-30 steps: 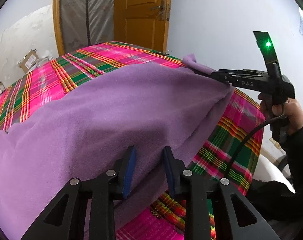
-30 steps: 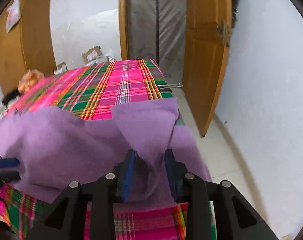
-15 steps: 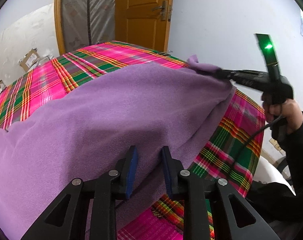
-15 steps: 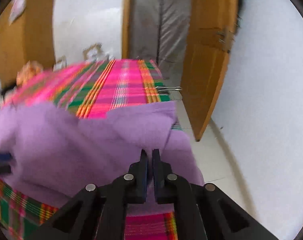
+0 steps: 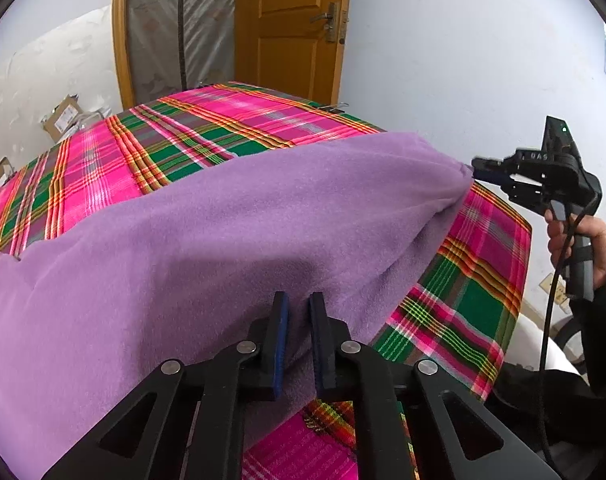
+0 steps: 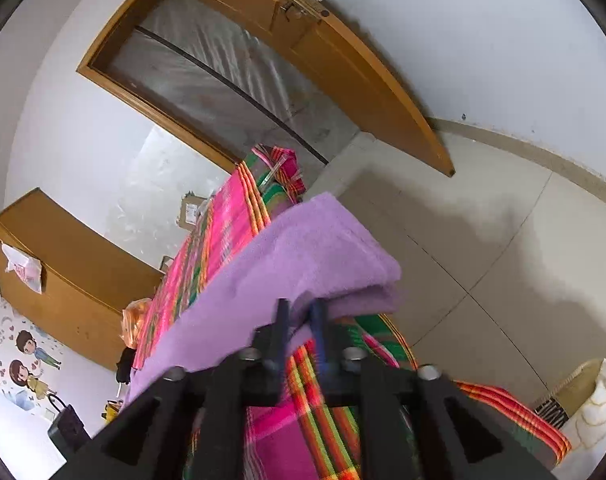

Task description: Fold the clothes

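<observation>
A purple fleece garment [image 5: 231,232] lies spread over a pink-and-green plaid table cover [image 5: 151,148]. My left gripper [image 5: 299,308] is shut on the garment's near edge, cloth pinched between its narrow jaws. My right gripper [image 5: 477,170] shows at the right in the left wrist view, pinching the garment's far right corner and pulling it taut. In the right wrist view my right gripper [image 6: 301,314] is rolled sideways and shut on the purple cloth [image 6: 299,256], which drapes over the plaid cover [image 6: 311,408].
An orange wooden door [image 5: 291,28] and a plastic-covered doorway [image 5: 179,28] stand behind the table. Cardboard boxes [image 5: 63,116] sit on the floor at the far left. A wooden cabinet [image 6: 63,272] and tiled floor [image 6: 483,248] show in the right wrist view.
Both grippers have closed on the purple garment. My right gripper has pulled its corner out to the right and rolled sideways, stretching the cloth.
</observation>
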Tool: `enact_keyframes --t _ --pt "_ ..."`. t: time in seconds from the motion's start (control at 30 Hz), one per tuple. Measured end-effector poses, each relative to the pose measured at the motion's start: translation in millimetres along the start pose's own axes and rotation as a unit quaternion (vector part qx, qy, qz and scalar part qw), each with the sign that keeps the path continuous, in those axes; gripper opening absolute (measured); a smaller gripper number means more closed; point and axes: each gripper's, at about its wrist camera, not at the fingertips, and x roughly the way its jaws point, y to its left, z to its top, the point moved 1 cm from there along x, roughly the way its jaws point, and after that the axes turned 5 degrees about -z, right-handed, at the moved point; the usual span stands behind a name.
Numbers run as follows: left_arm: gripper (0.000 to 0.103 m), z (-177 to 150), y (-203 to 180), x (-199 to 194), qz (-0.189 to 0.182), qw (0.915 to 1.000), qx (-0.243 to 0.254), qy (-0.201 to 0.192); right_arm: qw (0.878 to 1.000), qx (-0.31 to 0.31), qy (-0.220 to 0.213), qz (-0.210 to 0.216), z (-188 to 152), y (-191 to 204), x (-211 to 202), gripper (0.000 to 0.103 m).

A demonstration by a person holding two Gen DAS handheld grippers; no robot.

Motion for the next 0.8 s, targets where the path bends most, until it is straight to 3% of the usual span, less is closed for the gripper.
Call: enact_keyframes --t 0.3,0.57,0.8 --pt "0.007 5 3 -2 -0.003 1.0 -0.004 -0.008 0.995 0.095 0.011 0.028 16 -29 12 0.038" --pt "0.007 6 6 1 -0.007 0.9999 -0.01 -0.007 0.988 0.14 0.055 0.03 13 -46 27 0.039" --pt "0.007 4 6 5 -0.013 0.9999 -0.011 0.001 0.98 0.182 0.067 0.052 15 -63 33 0.043"
